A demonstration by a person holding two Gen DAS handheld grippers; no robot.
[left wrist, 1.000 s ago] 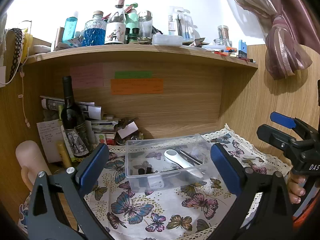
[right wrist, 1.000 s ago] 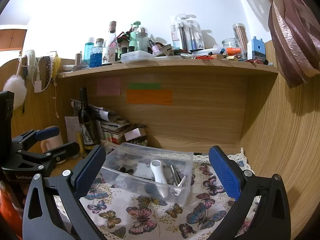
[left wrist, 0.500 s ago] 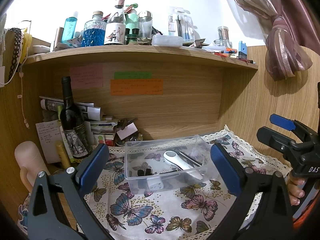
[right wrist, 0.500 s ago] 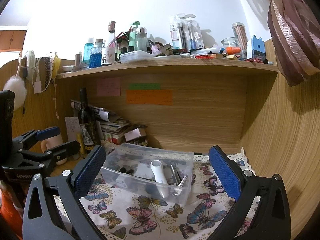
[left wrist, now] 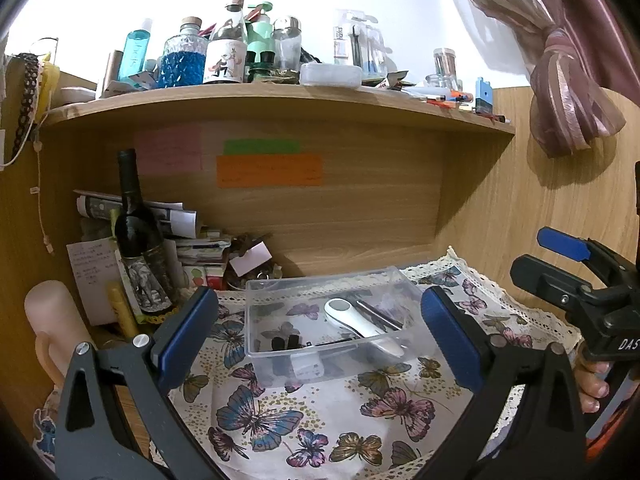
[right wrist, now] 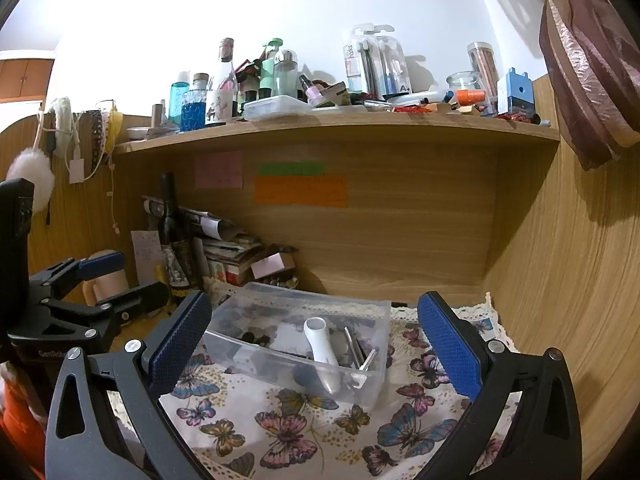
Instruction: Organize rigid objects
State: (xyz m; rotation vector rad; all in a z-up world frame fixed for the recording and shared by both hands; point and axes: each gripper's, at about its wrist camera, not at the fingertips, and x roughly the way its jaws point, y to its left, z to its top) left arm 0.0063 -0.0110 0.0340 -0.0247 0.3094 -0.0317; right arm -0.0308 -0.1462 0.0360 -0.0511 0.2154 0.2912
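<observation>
A clear plastic bin [left wrist: 256, 332] [right wrist: 380, 316] sits on the butterfly cloth [left wrist: 280, 420] [right wrist: 280, 432]. Inside lie a white handheld device [left wrist: 356, 320] [right wrist: 320, 344], metal tools [left wrist: 378, 312] [right wrist: 356, 350], small black pieces [left wrist: 284, 343] [right wrist: 252, 336] and a small white block [right wrist: 246, 360]. My left gripper [left wrist: 320, 336] is open and empty, just in front of the bin; it also shows in the right wrist view [right wrist: 120, 276]. My right gripper [right wrist: 314, 340] is open and empty, also in front of the bin; it shows in the left wrist view [left wrist: 552, 260].
A dark wine bottle [left wrist: 138, 240] [right wrist: 176, 240] stands at the left beside stacked papers and books [left wrist: 192, 240]. A pink cylinder [left wrist: 56, 332] stands far left. A wooden shelf [left wrist: 280, 98] above is crowded with bottles. Wooden walls close the back and right.
Both grippers have drifted back very slightly, with the bin a touch higher in view. Both stay open and empty.
</observation>
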